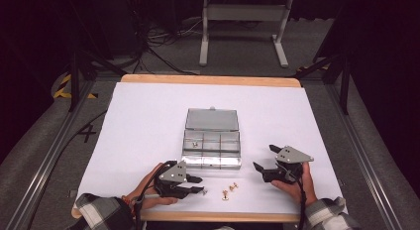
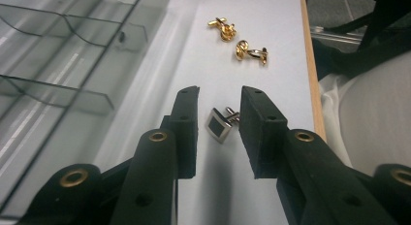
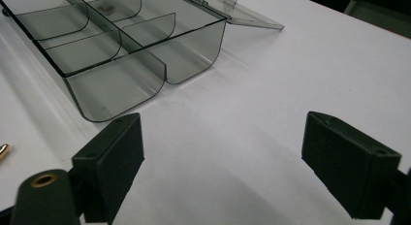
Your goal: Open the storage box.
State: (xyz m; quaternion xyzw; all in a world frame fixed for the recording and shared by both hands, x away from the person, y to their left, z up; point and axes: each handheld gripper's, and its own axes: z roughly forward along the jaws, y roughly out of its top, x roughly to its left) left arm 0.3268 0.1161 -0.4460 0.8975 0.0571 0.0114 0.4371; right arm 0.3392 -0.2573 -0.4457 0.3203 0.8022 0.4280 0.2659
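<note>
A square silver cufflink with a dark face lies on the white table sheet between the pads of my left gripper; the pads stand slightly apart from it, so the gripper is open. In the high view the left gripper sits near the front edge, with the cufflink at its tips. Two gold knot cufflinks lie just beyond, also in the high view. My right gripper is wide open over bare sheet, right of the box.
A clear plastic compartment box stands open mid-table, lid folded back, with a small item in one far-left compartment. The table's wooden front edge runs close beside the cufflinks.
</note>
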